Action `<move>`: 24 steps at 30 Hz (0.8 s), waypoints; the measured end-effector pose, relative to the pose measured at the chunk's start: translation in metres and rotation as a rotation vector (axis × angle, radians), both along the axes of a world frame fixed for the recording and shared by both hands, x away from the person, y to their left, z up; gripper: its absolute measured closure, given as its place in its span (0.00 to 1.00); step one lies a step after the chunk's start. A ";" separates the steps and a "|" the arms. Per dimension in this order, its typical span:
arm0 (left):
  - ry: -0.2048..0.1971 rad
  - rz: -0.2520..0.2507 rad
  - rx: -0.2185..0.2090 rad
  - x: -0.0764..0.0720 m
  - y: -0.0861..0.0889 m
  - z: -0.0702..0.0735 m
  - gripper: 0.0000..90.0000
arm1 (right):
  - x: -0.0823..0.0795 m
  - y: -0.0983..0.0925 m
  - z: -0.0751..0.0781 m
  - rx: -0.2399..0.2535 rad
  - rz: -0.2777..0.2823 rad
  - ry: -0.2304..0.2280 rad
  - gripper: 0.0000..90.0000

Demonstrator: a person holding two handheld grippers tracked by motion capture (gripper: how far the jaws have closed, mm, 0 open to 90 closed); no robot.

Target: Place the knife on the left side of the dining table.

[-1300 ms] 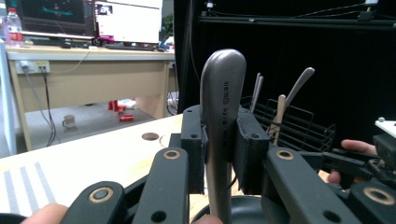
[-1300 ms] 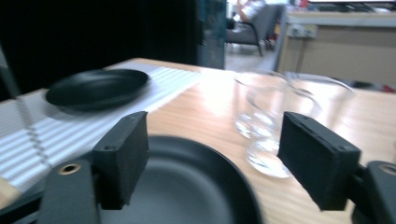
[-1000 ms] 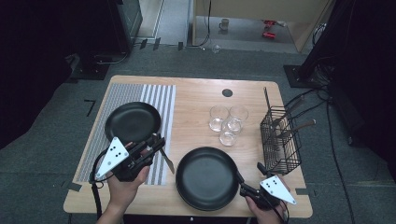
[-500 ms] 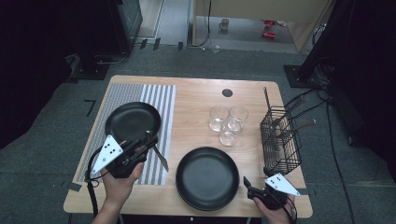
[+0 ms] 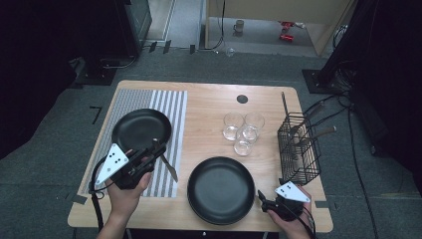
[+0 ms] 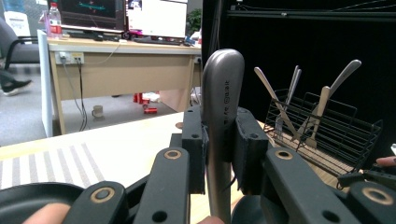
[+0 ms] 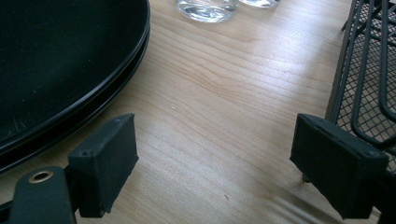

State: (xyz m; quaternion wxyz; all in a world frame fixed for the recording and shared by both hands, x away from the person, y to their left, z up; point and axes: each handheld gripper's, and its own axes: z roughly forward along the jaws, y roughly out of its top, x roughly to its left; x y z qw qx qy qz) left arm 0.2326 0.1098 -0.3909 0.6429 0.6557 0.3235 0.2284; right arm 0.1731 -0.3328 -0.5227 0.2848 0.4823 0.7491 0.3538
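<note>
My left gripper (image 5: 155,149) is shut on a silver table knife (image 5: 169,168) above the striped mat's near end. The knife's rounded handle (image 6: 222,88) stands upright between the pads of the left gripper (image 6: 220,151), and its blade points toward the table's front. My right gripper (image 5: 262,197) stands open low over the bare wood at the front right, with nothing between its fingers. The right gripper (image 7: 224,161) sits between a large black plate (image 7: 60,65) and a wire basket (image 7: 369,79). That plate (image 5: 221,190) lies at the front centre.
A second black plate (image 5: 141,128) rests on the grey striped mat (image 5: 169,104). Three clear glasses (image 5: 243,130) stand mid-table. The black wire basket (image 5: 298,148) at the right edge holds several pieces of cutlery (image 6: 299,98). A small round hole (image 5: 242,98) marks the far side.
My right gripper has drawn back a little from the front plate's rim toward the table's front right corner. The left gripper and its knife have hardly shifted.
</note>
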 end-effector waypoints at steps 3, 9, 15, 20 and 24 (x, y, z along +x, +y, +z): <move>0.004 0.010 -0.004 0.001 0.003 -0.001 0.87 | 0.000 -0.001 -0.001 -0.020 0.006 0.012 0.17; 0.016 0.031 -0.012 0.005 0.006 -0.006 0.87 | 0.001 -0.002 -0.002 -0.013 0.027 0.082 0.19; 0.024 0.053 -0.011 0.011 0.006 -0.014 0.87 | 0.002 -0.003 -0.002 0.014 0.032 0.102 0.20; 0.016 0.064 -0.019 0.014 0.003 -0.021 0.88 | 0.001 -0.003 -0.002 0.018 0.031 0.104 0.21; 0.023 0.076 -0.018 0.016 0.004 -0.026 0.88 | 0.001 -0.003 -0.002 0.019 0.030 0.103 0.21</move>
